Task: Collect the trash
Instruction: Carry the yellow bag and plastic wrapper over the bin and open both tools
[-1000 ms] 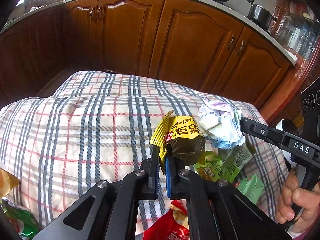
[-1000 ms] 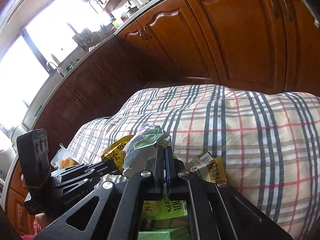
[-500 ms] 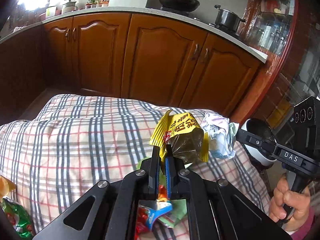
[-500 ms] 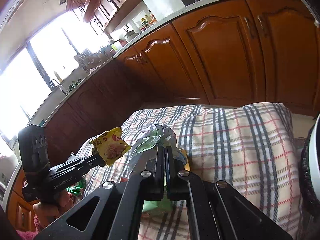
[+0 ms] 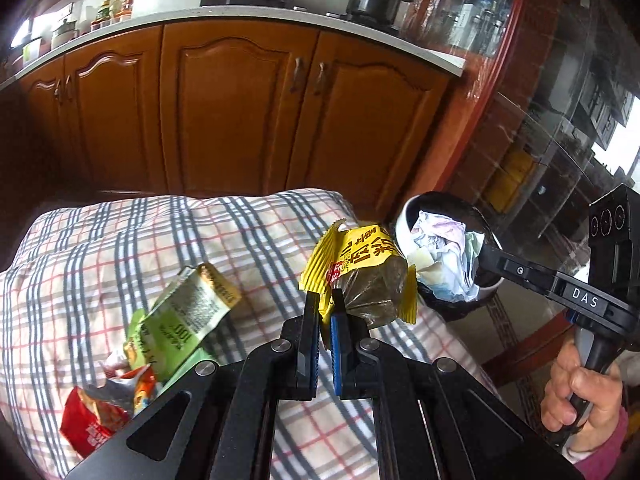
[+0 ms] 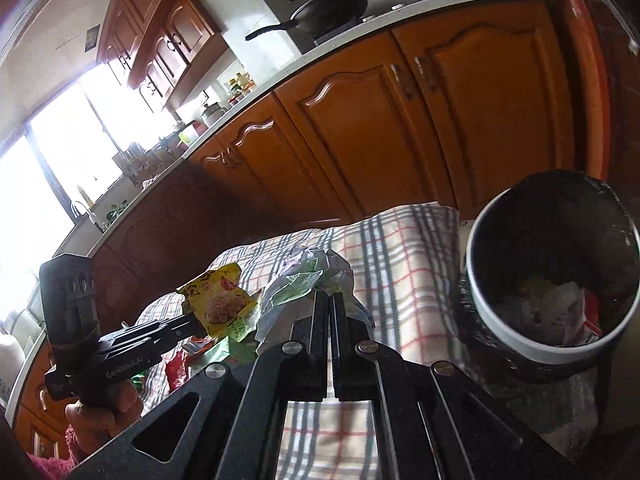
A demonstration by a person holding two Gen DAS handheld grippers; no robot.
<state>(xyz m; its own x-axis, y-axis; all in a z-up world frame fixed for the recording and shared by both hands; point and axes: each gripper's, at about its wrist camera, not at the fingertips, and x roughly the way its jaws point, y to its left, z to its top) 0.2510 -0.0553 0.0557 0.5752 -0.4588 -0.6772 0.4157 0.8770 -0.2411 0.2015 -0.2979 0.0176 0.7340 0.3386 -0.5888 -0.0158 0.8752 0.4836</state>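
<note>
My left gripper is shut on a yellow snack wrapper, held in the air over the right end of the checked tablecloth. My right gripper is shut on a crumpled white and green paper wad. In the left wrist view that paper wad hangs just in front of the bin. The white-rimmed bin with a black liner stands off the table's right end and holds some rubbish. The yellow wrapper and left gripper show at the left of the right wrist view.
A green drink carton and a red packet lie on the cloth at the lower left. Brown kitchen cabinets run behind the table. A red glass-fronted cabinet stands at the right. A hand grips the right tool's handle.
Both grippers have carried their trash to the right, from over the middle of the cloth to its right end. The bin has come into view, close beside the paper wad.
</note>
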